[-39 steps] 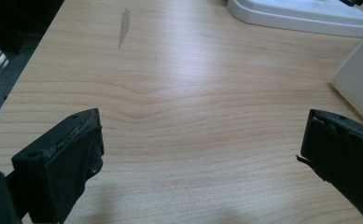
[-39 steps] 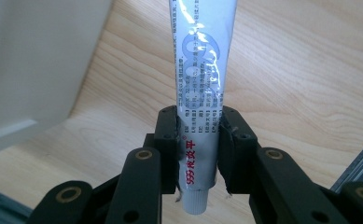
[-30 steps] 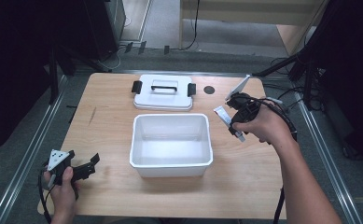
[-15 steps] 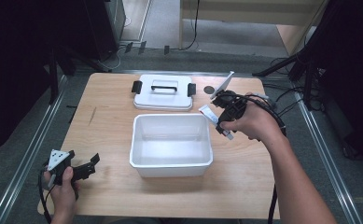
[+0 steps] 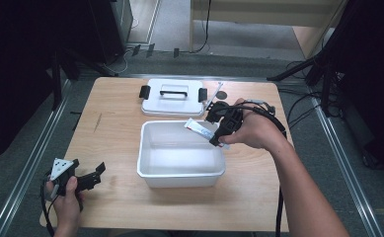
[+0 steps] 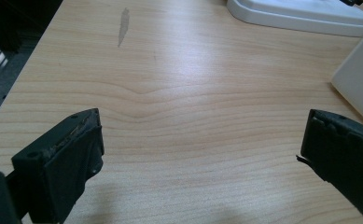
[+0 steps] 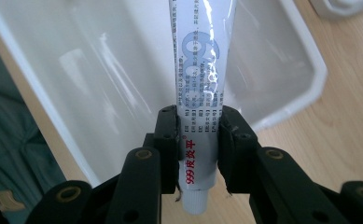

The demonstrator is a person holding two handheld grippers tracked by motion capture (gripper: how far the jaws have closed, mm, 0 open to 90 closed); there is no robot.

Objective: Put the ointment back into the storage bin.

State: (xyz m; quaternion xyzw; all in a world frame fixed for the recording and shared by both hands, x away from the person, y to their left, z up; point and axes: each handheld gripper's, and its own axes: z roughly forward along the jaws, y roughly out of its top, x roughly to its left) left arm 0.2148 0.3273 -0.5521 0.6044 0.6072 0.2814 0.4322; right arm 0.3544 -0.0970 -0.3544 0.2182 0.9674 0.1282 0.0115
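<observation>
right gripper (image 7: 198, 140) – clamped on ointment tube (image 7: 200, 70), white bin (image 5: 179, 173) just below | left gripper (image 6: 202, 154) – jaws wide, empty | release pending; lid (image 5: 172, 96) off, beyond

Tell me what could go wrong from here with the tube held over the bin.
1. The right gripper pinches the tube near its cap end, so most of it sticks out unsupported and it could pivot or slip.
2. The tube hangs above the white bin's far right corner, close to the rim; released now, it might catch the rim and land on the table.
3. A hard squeeze could force paste out.
</observation>
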